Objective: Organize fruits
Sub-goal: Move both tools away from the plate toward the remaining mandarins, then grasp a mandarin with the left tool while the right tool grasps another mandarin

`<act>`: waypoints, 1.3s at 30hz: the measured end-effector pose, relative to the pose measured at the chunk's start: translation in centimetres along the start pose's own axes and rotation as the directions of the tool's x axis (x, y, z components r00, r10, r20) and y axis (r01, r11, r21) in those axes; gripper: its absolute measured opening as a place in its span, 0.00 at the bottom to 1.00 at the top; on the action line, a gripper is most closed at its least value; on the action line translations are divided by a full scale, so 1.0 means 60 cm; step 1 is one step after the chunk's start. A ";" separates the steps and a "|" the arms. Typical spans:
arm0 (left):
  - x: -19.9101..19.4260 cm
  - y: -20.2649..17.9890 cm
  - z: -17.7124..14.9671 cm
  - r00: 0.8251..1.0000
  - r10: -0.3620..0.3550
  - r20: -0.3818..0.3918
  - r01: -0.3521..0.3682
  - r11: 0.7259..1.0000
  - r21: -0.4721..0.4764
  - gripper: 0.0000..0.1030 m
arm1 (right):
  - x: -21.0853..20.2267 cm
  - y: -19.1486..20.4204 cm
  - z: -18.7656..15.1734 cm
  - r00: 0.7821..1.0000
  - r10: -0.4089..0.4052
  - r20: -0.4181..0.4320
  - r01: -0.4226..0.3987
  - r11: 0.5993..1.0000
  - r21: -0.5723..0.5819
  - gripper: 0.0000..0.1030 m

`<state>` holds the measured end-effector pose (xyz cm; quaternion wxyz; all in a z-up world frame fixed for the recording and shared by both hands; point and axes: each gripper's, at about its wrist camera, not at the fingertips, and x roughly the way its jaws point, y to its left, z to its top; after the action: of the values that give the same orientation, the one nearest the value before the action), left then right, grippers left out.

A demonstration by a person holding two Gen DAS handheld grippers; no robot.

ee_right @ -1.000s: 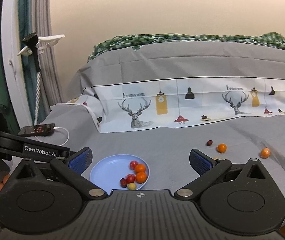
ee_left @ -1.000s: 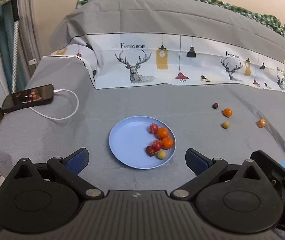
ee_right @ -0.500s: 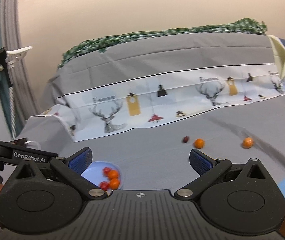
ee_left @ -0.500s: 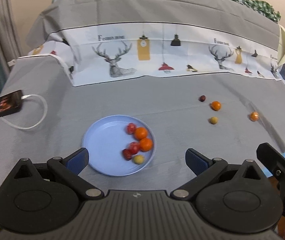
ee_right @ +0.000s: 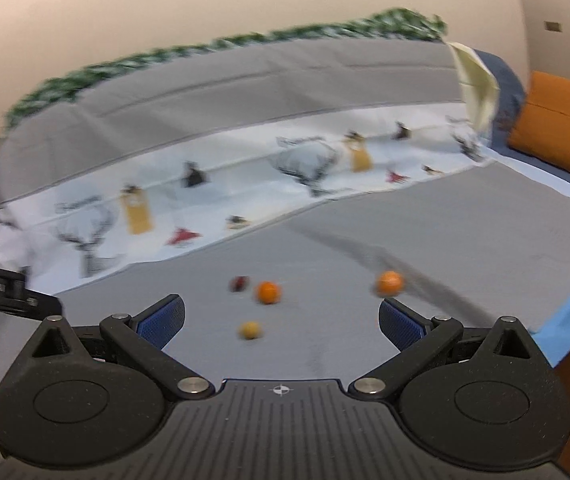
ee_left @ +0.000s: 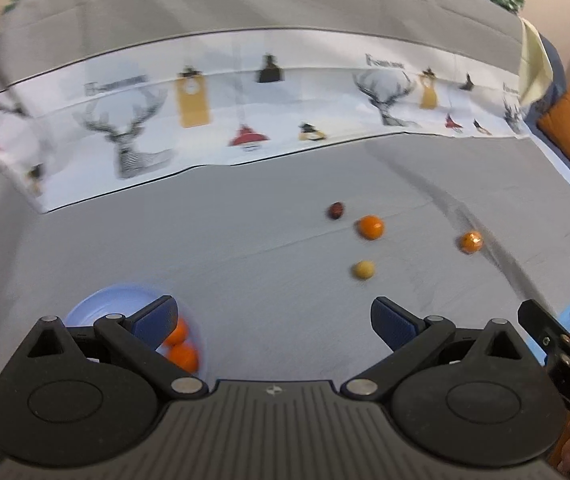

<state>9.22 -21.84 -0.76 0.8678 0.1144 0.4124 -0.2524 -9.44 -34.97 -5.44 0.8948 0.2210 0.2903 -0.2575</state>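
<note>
While both tongs hang released and empty, four loose fruits lie on the grey bed cover ahead. The right tongs [ee_right: 281, 320] look nearer: the yellow fruit [ee_right: 250, 330] sits just ahead between their fingers (slightly left), whereas from the left tongs [ee_left: 273, 320] it [ee_left: 363, 269] lies ahead to the right, away from the blue plate [ee_left: 97, 304].

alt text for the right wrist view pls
Open right gripper over a grey cloth, four loose fruits ahead: a dark one, two orange, one yellow. Deer-print sheet behind; image blurred.
</note>
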 end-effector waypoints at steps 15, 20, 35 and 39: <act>0.438 -0.174 0.110 0.977 -0.074 -0.199 0.076 0.997 0.002 1.00 | 0.445 -0.154 -0.013 0.925 -0.216 -0.312 0.273 0.950 0.152 0.99; 0.511 -0.170 0.135 0.967 -0.045 -0.249 0.026 0.997 -0.079 1.00 | 0.511 -0.154 -0.030 0.908 -0.320 -0.271 0.343 0.938 0.042 0.99; 0.396 -0.176 0.132 0.975 -0.113 -0.192 0.123 0.992 0.041 0.36 | 0.401 -0.127 0.015 0.956 -0.258 -0.138 0.263 0.965 0.019 0.38; 0.291 -0.138 0.124 0.981 -0.141 -0.132 0.149 0.987 0.052 0.36 | 0.279 -0.095 0.046 0.984 -0.178 -0.030 0.179 0.982 0.057 0.38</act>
<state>19.01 -37.90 -9.46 0.8150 0.1266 0.4663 -0.3199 0.06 -46.42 -15.42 0.8575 0.2239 0.3120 -0.3425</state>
